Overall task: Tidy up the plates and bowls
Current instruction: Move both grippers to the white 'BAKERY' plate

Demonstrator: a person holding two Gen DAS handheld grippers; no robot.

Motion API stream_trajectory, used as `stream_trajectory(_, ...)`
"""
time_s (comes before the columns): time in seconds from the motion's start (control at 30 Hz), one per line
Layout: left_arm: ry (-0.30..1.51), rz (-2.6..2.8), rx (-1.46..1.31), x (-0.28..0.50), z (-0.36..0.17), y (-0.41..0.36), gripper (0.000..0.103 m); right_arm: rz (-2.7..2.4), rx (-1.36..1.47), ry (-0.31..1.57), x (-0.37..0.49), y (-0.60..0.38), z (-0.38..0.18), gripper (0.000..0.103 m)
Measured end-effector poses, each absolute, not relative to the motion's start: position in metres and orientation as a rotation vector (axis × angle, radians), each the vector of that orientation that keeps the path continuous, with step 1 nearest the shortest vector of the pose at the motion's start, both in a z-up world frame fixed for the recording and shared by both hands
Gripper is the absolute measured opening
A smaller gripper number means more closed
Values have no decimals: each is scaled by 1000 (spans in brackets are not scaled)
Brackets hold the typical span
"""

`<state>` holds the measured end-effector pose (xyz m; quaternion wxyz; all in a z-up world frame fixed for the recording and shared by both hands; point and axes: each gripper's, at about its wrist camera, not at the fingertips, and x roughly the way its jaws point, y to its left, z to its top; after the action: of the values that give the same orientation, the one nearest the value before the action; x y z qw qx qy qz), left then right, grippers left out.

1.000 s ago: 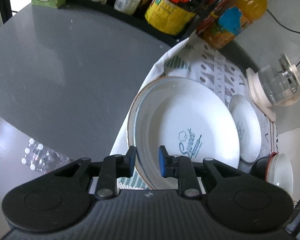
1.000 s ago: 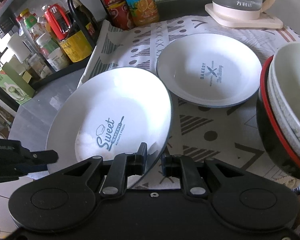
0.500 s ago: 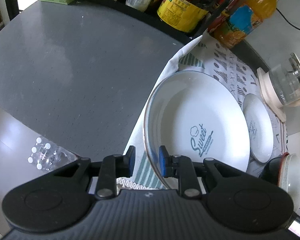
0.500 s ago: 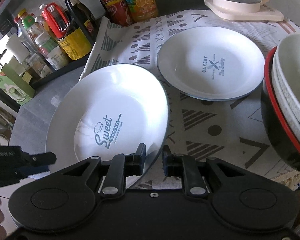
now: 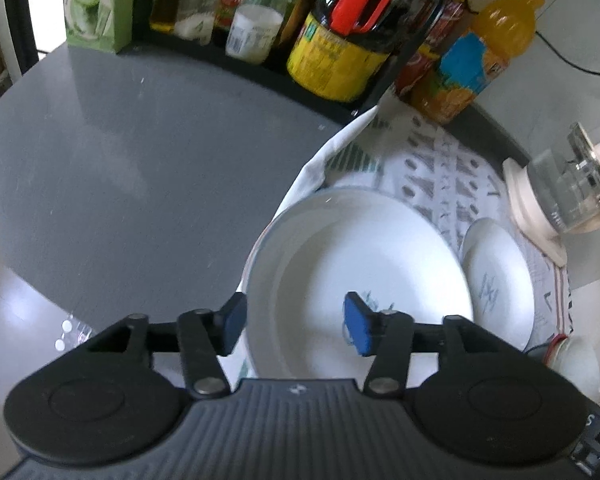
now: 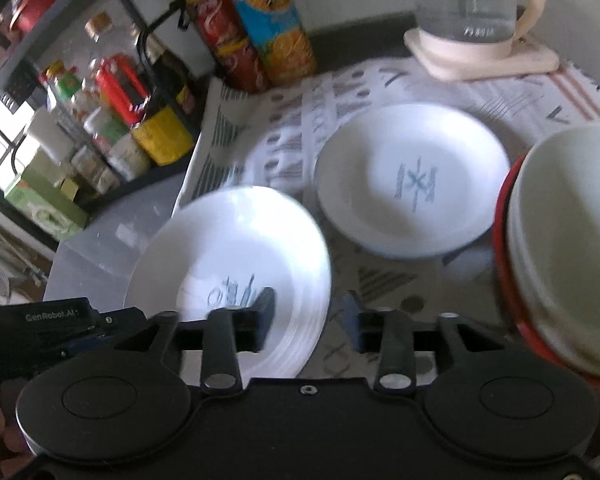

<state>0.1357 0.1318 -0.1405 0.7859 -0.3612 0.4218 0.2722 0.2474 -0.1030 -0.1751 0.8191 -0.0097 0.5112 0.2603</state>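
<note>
Two hand-held grippers are seen, both spread wide and nothing gripped in either. The left hand-held gripper (image 5: 294, 322) is held over the near left rim of the large "Sweet" plate (image 5: 364, 280), one blue pad outside the rim and the other above the plate's well; whether either pad touches the china cannot be told. The right hand-held gripper (image 6: 308, 320) straddles the same plate's near right rim (image 6: 236, 268), its left finger over the plate and its right finger over the patterned cloth (image 6: 384, 280).

The large plate lies on the left edge of the cloth, partly over the grey worktop (image 5: 140, 168). The smaller "Bakery" plate (image 6: 412, 180) lies further off and to the right, just beside the large one, directly ahead of the right gripper. A stack of bowls (image 6: 560, 248), a white one nested in a red-rimmed one, stands at the far right, nearest the right hand.

The large plate is judged to be set down; stacking would turn on its rightward path toward the smaller plate, for which the right gripper is nearer.
</note>
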Motion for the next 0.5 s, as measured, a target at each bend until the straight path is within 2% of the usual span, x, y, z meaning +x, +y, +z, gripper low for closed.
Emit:
stream_trajectory(0.07, 890, 596, -754, 142, -133, 131, 62, 545, -12, 1081, 254, -106, -171, 49)
stream_trajectory(0.13, 873, 596, -736, 148, -127, 130, 67, 534, -8, 1068, 260, -109, -166, 57)
stream_trajectory(0.23, 867, 575, -742, 160, -123, 128, 67, 522, -16, 1047, 270, -110, -159, 64)
stream_trajectory(0.5, 870, 470, -746, 198, -114, 115, 67, 475, -48, 1021, 306, -109, -144, 72)
